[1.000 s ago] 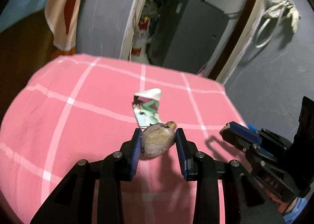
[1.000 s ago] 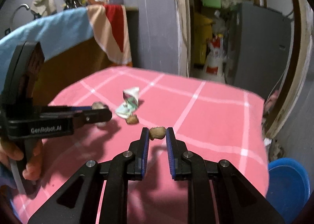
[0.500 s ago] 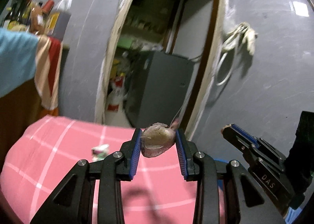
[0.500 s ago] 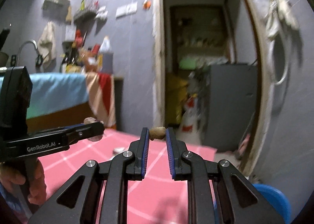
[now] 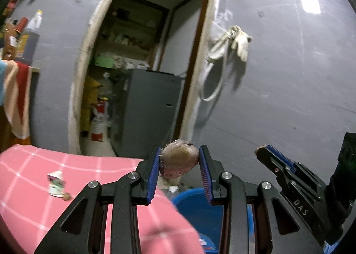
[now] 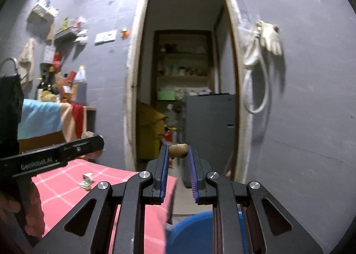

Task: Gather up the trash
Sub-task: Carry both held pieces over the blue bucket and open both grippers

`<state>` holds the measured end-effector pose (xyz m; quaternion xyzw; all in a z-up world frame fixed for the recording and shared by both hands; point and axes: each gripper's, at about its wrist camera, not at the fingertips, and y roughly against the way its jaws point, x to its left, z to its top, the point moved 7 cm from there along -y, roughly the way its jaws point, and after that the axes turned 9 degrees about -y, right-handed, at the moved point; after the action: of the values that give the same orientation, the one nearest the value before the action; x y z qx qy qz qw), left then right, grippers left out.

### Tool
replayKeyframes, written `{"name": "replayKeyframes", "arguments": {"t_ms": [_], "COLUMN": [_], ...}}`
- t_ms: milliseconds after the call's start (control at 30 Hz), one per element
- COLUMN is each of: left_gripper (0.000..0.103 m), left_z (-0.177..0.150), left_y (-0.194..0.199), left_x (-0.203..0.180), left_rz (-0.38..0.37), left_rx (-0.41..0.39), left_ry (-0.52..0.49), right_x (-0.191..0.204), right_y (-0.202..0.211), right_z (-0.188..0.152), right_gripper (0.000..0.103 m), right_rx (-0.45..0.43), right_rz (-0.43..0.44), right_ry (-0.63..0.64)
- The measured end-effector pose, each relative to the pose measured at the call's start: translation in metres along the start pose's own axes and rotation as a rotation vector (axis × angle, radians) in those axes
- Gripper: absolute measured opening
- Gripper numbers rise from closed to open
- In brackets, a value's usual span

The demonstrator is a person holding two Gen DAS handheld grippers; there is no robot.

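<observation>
1. I've got the pink checked surface (image 5: 33, 187) low on my left, with a crumpled wrapper (image 5: 56, 183) and a small brown scrap (image 5: 66, 197) lying on it; I judge those are left to collect.
2. Blue bin (image 5: 195, 205) sits below both tools, beside the surface's edge. I can't see what's inside it.
3. My left tool (image 5: 179, 160) is closed partway on a rounded brownish-purple lump (image 5: 179, 160), held in the air above the bin's rim.
4. My right tool (image 6: 178, 150) is pinched narrow on a small tan nugget (image 6: 178, 150), also aloft over the bin.
5. Both pieces lifted, neither dropped yet; releasing looks like the next job.
</observation>
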<state>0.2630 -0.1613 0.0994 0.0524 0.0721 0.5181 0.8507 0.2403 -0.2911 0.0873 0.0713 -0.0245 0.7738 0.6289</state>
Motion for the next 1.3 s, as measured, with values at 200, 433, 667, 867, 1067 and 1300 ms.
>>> {"name": "replayKeyframes", "arguments": {"t_ms": [200,433,667,867,1067,1300], "left_gripper": [0.030,0.030,0.030,0.032,0.042,0.056], "left_z": [-0.012,-0.044,-0.073,-0.087,-0.095,-0.089], "left_y": [-0.035,-0.078,-0.098,-0.109,-0.116,-0.105], "left_x": [-0.035,-0.052,-0.059,-0.058,-0.049,-0.032], "left_rz": [-0.071,-0.110,-0.125,-0.150,-0.154,-0.121], "left_rx": [0.097,0.303,0.406,0.465,0.498,0.465], "left_ry": [0.020,0.060,0.063,0.103,0.136,0.149], "right_x": [-0.034,-0.070,-0.094,-0.103,-0.109,-0.110], "right_y": [0.000,-0.013,-0.024,-0.026,-0.028,-0.029], "right_z": [-0.009,-0.032,-0.056,-0.064,-0.068,-0.065], "right_gripper": [0.016,0.016,0.016,0.017,0.028,0.051], "right_rx": [0.069,0.208,0.331,0.367,0.388,0.366], "right_rz": [-0.085,-0.154,-0.199,-0.212,-0.227,-0.229], "right_ry": [-0.050,-0.148,-0.237,-0.277,-0.300,-0.305]}}
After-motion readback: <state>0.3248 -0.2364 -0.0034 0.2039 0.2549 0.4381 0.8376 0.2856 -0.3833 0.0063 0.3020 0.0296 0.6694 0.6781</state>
